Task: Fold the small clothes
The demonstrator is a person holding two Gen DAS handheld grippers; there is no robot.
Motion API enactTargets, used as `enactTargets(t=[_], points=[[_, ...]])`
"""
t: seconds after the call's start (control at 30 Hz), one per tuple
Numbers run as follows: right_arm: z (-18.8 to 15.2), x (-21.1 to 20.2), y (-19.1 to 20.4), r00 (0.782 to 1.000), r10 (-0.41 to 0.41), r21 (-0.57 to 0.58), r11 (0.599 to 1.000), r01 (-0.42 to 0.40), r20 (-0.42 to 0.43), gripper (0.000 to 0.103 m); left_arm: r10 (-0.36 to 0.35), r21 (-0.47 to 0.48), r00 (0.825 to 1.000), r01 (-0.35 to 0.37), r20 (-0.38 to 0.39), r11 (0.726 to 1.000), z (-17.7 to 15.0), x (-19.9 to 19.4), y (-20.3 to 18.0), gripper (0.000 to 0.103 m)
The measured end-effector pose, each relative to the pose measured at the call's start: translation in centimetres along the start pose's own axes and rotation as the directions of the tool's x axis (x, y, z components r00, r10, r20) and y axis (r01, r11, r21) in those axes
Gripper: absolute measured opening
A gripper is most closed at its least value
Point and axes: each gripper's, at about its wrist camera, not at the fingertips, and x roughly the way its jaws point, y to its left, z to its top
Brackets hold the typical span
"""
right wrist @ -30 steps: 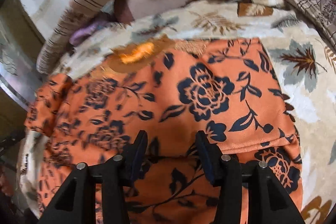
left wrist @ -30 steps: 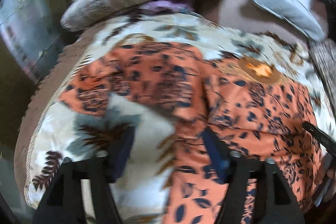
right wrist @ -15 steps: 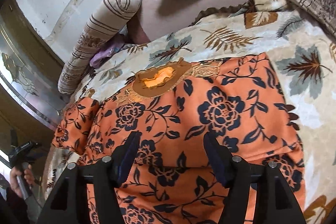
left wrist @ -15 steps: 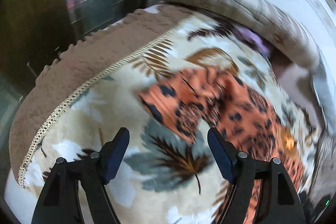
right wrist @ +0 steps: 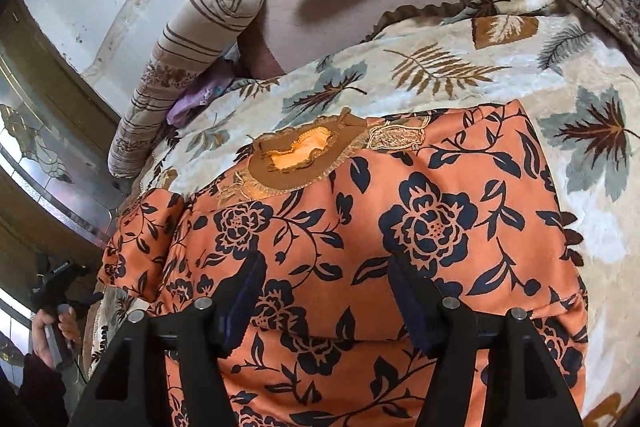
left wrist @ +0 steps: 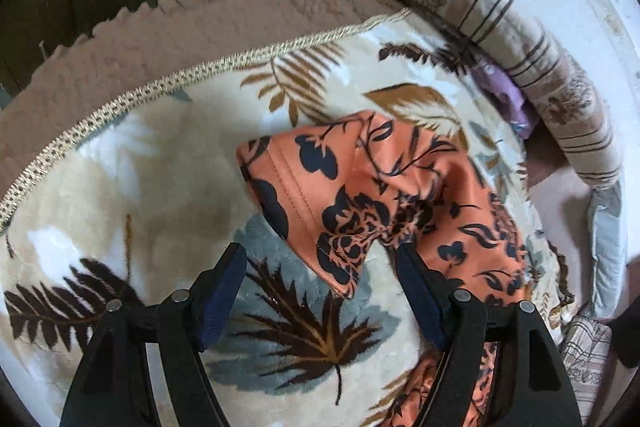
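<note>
Your left gripper [left wrist: 320,267] is wide open, holding nothing, just above the cream leaf-print blanket [left wrist: 160,163]. The sleeve [left wrist: 316,187] of the orange top with dark blue flowers [right wrist: 400,227] lies just ahead of its fingers. Your right gripper [right wrist: 324,279] is open too, over the top's flat middle.
</note>
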Motion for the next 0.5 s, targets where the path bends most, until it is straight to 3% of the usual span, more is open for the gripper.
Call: enactTargets(t=[0.07, 0.17, 0.2, 0.27, 0.37, 0.5], points=[[-0.2, 0.0, 0.0, 1.000, -0.005, -0.007, 1.000, 0.005, -0.003, 0.067, 0.014, -0.026, 1.000, -0.014, -0.009, 1.000, 0.3, 1.1, 0.1, 0.077], [-0.4, -0.2, 0.0, 1.000, -0.025, -0.028, 0.999, 0.025, 0.007, 0.067, 0.022, -0.027, 0.999, -0.021, 0.039, 0.999, 0.8, 1.8, 0.2, 0.073], [-0.5, -0.2, -0.1, 1.000, -0.030, -0.033, 0.999, 0.030, 0.009, 0.067, 0.022, -0.021, 0.998, -0.021, 0.059, 1.000, 0.9, 1.8, 0.1, 0.046], [-0.5, -0.2, -0.5, 0.999, -0.038, -0.033, 0.999, 0.039, 0.013, 0.067, 0.022, 0.015, 0.998, -0.023, 0.055, 1.000, 1.3, 1.9, -0.4, 0.008], [-0.3, -0.3, -1.2, 0.998, -0.051, -0.020, 0.998, 0.052, 0.025, 0.067, 0.029, 0.106, 0.992, -0.042, 0.119, 0.993, 1.7, 0.0, -2.3, 0.008], [0.2, -1.1, -2.2, 0.997, -0.048, 0.022, 0.999, 0.047, 0.053, 0.067, -0.089, 0.260, 0.985, 0.048, 0.149, 0.964, 2.3, -5.5, -7.6, 0.008]])
